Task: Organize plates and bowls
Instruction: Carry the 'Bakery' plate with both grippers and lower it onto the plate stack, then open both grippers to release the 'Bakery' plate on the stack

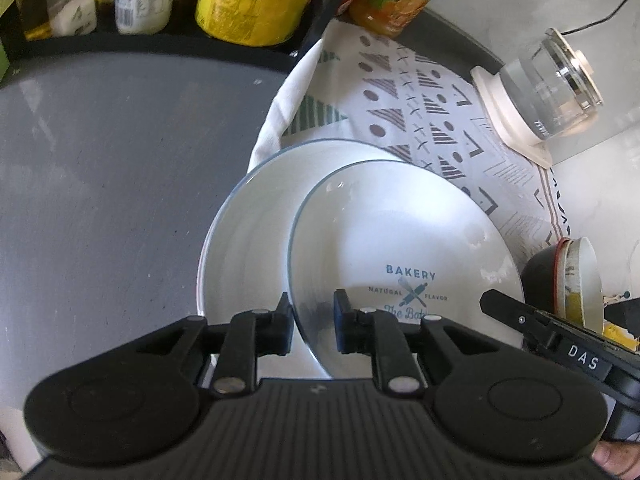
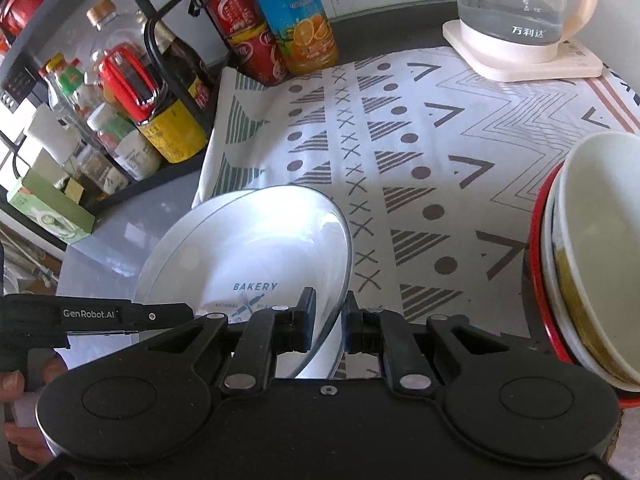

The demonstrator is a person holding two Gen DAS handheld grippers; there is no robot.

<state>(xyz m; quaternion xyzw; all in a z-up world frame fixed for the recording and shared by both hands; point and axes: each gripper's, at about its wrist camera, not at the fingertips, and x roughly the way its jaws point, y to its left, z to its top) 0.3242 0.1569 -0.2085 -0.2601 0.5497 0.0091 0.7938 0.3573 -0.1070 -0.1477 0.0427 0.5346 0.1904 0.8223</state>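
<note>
A white plate printed "BAKERY" lies tilted on top of a second white plate, half on the patterned cloth and half on the grey counter. My left gripper is shut on the top plate's near-left rim. My right gripper clamps the same plate at its right rim, and its tip shows at that edge in the left wrist view. The lower plate's rim peeks out on the left. A stack of bowls, white ones nested in a red-rimmed dark one, stands at the right.
A black rack with bottles and jars lines the back left, with cans and an orange drink bottle beside it. A glass kettle on a cream base sits at the back right. The patterned cloth covers the middle.
</note>
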